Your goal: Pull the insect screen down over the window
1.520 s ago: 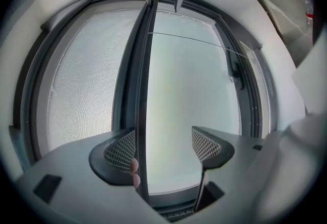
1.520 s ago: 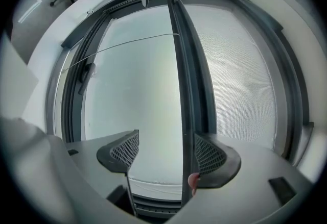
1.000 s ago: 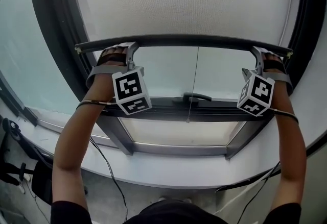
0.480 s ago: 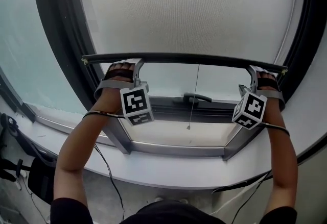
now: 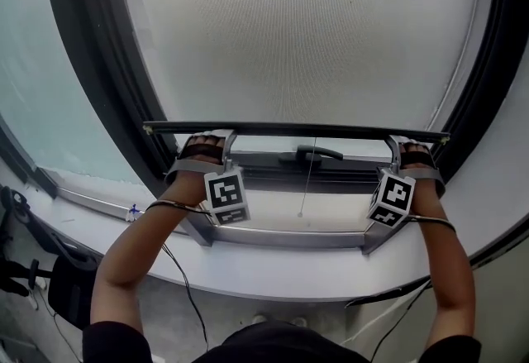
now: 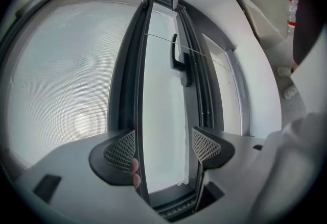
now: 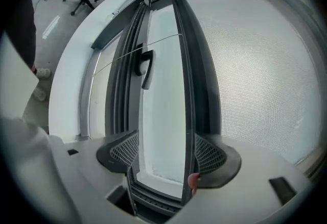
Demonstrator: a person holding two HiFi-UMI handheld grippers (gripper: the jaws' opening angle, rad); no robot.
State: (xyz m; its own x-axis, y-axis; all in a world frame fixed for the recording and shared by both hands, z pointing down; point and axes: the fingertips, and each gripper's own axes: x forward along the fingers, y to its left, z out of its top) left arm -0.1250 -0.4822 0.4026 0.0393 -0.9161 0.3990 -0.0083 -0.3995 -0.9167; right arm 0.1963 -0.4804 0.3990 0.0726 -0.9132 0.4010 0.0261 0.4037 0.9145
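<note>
The grey mesh insect screen [image 5: 306,39] covers most of the window. Its dark bottom bar [image 5: 297,130] hangs a little above the lower frame. My left gripper [image 5: 218,138] sits at the bar's left end and my right gripper [image 5: 395,143] at its right end. Both are open, with the bar passing between their jaws. In the left gripper view the bar [image 6: 139,90] runs against the left jaw of my left gripper [image 6: 163,149], with a fingertip beside it. In the right gripper view the bar [image 7: 185,75] lies against the right jaw of my right gripper [image 7: 166,154].
A black window handle [image 5: 310,155] sits on the lower frame behind a thin pull cord [image 5: 307,179]. A white curved sill [image 5: 273,270] runs below. Cables [image 5: 186,279] hang from it, and dark office chair parts [image 5: 16,270] stand at the lower left.
Both grippers and the bar have come down together. The screen covers more glass, and the gap above the lower frame has narrowed to a thin strip.
</note>
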